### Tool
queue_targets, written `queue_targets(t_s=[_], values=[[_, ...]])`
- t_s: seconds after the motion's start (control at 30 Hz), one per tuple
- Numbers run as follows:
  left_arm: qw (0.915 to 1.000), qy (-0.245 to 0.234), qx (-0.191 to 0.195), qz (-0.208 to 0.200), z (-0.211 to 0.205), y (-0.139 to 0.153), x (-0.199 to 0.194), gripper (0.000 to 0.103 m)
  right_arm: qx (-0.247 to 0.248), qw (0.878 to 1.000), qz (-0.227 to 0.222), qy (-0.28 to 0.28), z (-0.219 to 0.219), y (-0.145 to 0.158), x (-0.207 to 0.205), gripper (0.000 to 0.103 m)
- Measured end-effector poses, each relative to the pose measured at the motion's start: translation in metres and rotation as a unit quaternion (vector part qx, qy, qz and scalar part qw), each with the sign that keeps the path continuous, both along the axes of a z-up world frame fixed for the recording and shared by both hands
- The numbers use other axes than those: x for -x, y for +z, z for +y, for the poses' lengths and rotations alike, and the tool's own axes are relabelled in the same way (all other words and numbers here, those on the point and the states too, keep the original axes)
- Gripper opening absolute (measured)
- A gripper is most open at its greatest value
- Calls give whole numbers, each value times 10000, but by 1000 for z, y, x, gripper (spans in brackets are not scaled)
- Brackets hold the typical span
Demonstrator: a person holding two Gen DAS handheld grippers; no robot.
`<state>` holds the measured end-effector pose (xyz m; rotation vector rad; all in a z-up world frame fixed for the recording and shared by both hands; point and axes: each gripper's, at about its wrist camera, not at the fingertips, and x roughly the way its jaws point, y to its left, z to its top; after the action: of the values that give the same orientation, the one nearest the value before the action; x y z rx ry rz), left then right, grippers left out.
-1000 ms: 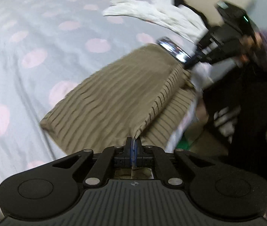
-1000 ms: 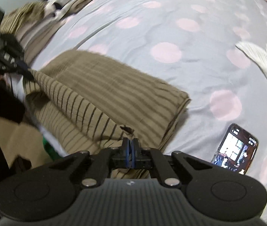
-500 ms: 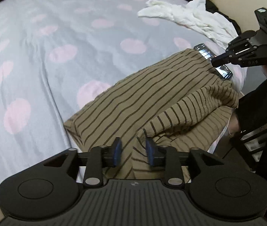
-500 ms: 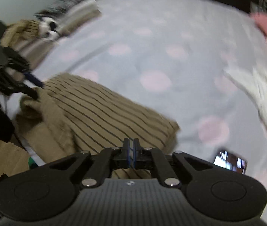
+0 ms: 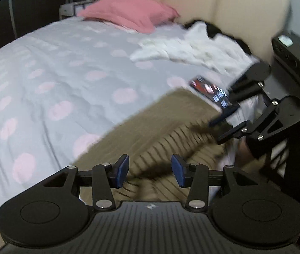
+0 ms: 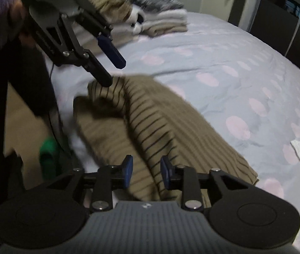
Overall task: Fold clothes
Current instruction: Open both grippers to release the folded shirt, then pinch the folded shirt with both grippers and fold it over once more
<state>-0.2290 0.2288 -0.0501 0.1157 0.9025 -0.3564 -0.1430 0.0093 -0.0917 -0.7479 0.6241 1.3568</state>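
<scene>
Striped top: lying rumpled and part-folded at the edge of the dotted bed. Left gripper: hovering released above it, holding nothing. Right gripper: jaws parted, straddling a fabric ridge without clamping.

Tan top w/ dark stripes; grey pink-dotted bedsheet.

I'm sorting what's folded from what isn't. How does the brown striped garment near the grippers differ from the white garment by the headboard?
The brown striped garment is tan with dark stripes; the white garment is plain. The striped one lies mostly flat at the bed's near edge with a rumpled flap on top; the white one is a crumpled heap near the pink pillow. Both lie on the dotted bedspread, held by neither the left gripper nor the right gripper.
</scene>
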Motion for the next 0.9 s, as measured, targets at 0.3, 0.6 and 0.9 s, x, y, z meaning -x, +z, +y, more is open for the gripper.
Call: queue_targets(t_s=[0.3,0.6,0.9], values=[[9854,-88,-1641,439,-45,-54,0,33,679,9897,-1260,-62,5,-33,15,32],[9779,42,-2064,339,-38,-64,-4,33,1146,9607,-2506,344,0,-61,24,40],[9695,-301,-2429,145,-49,-68,7,33,938,9696,-2260,-71,-4,-49,10,19]])
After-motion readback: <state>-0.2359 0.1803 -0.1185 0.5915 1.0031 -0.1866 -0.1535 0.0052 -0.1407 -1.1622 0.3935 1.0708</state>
